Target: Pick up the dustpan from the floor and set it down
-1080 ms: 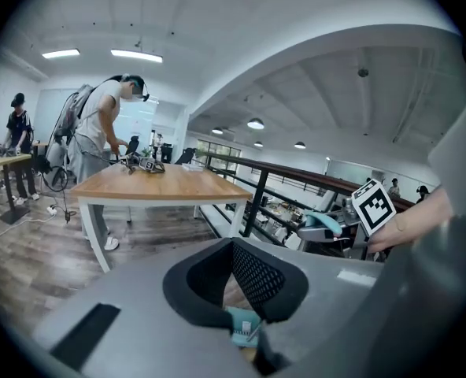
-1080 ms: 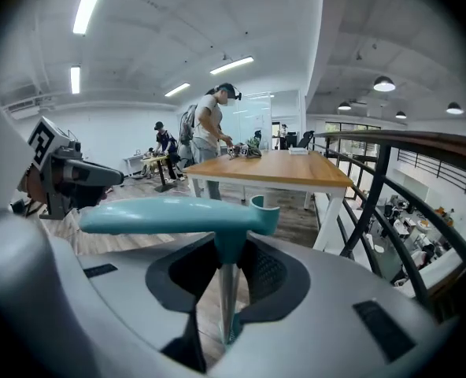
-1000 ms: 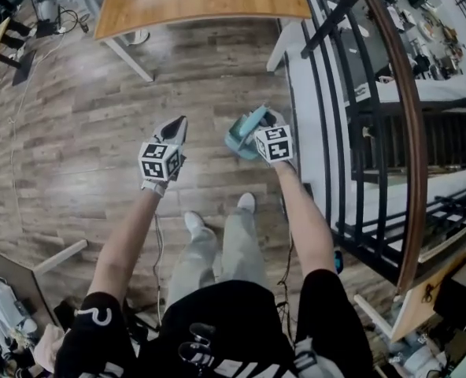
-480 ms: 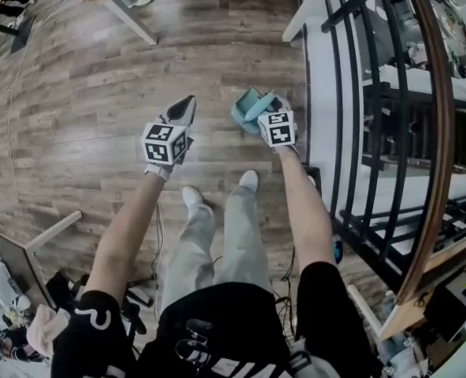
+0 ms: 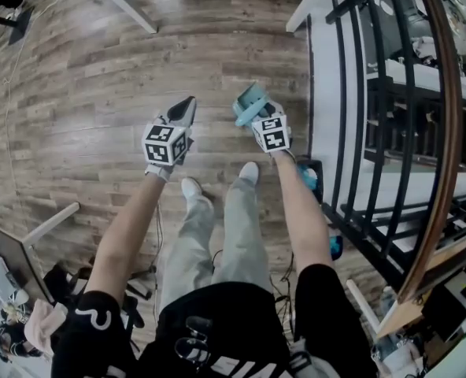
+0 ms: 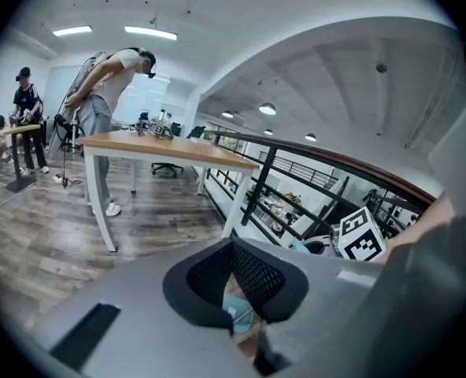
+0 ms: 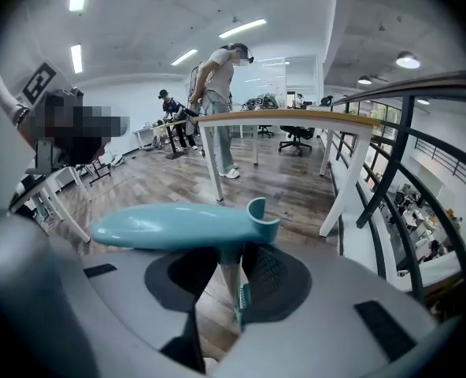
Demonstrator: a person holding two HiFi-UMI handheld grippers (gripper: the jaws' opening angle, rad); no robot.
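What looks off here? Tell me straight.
Only the dustpan: the right gripper holds it off the floor by a thin part, its handle lying crosswise over the jaws, so it hangs askew. The jaws have just been easing open with that part between them. Nothing looks spilled or broken.

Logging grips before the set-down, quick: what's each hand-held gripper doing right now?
Left hand-held gripper: closed, empty.
Right hand-held gripper: closed on the teal plastic dustpan, jaws just easing slightly wider.
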